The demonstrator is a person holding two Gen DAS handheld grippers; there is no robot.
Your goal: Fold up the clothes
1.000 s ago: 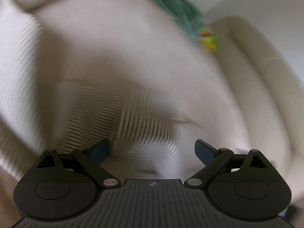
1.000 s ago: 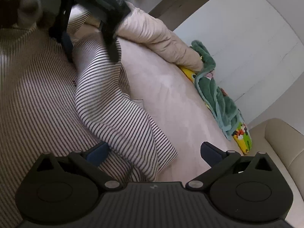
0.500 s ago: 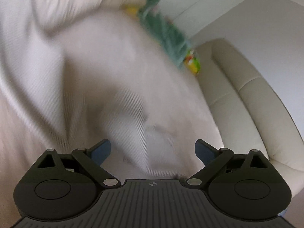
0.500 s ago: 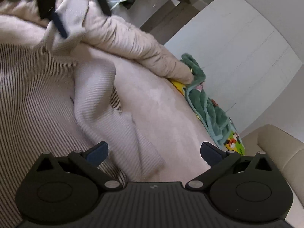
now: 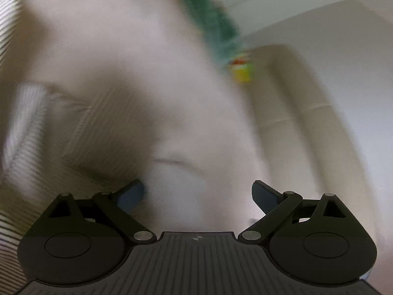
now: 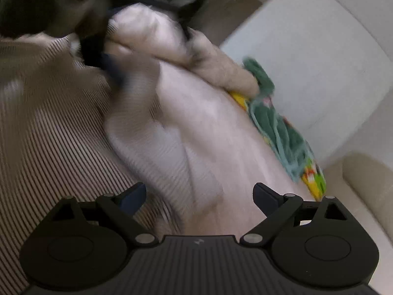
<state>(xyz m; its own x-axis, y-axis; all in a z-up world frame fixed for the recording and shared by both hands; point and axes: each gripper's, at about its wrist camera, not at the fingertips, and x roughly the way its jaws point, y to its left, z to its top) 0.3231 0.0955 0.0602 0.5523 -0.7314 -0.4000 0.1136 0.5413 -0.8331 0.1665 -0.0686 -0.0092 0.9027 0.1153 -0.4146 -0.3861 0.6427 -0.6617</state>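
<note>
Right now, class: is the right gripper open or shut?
Open. The right gripper has its blue-tipped fingers spread wide apart, with the striped garment beneath them, not pinched.

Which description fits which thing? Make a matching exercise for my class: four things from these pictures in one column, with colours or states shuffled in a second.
Things:
1. striped garment
2. towel
3. sofa
4. right gripper

Descriptions:
A. green
B. cream
C. jaws wide apart, holding nothing
D. thin dark and pale stripes

Pairs: 1-D, 2-A, 3-B, 4-C
</note>
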